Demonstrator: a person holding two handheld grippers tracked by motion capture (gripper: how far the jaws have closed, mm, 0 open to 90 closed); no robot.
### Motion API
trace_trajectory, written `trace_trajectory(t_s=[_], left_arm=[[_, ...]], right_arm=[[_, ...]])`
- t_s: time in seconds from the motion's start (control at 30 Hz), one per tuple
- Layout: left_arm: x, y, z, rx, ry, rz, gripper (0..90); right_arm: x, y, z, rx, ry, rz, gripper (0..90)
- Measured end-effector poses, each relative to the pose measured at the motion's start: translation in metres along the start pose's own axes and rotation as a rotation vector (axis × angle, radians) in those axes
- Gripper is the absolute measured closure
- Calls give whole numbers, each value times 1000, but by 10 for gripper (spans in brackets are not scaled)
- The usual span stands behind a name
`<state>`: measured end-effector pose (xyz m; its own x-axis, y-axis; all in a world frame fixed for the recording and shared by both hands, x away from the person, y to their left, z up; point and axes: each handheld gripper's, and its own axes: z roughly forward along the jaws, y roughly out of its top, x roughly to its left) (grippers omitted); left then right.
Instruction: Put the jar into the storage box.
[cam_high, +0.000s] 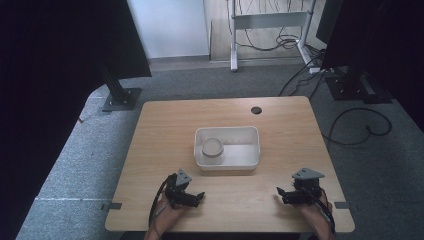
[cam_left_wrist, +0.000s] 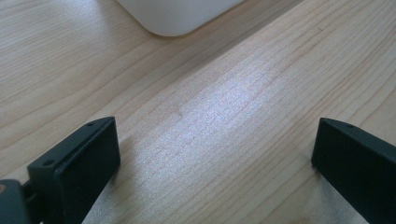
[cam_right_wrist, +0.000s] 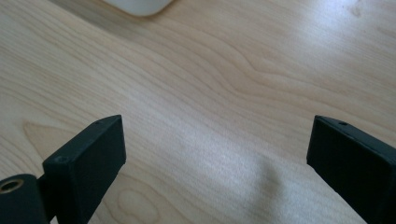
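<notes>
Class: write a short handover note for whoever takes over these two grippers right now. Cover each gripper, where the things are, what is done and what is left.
Left gripper: open, empty, low over the table's near edge, left of centre, jaws pointing right.
Right gripper: open, empty, near edge at right, jaws pointing left.
Things: white tub at mid-table; a round white cup stands in its left end. The tub's near corner shows at the top of both gripper views.
Done: nothing gripped yet; the cup sits in the tub.
Left: likely reach forward to the tub or cup; which one cannot be told from here.
</notes>
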<state>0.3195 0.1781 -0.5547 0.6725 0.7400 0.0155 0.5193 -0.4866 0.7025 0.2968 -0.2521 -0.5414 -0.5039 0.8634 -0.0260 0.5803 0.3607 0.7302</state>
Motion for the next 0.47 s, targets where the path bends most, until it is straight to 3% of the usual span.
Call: trace_trajectory(t_s=[0.47], left_arm=[[0,0,0,1,0,0,8]], right_arm=[[4,-12,4,56,-9,-12,38]])
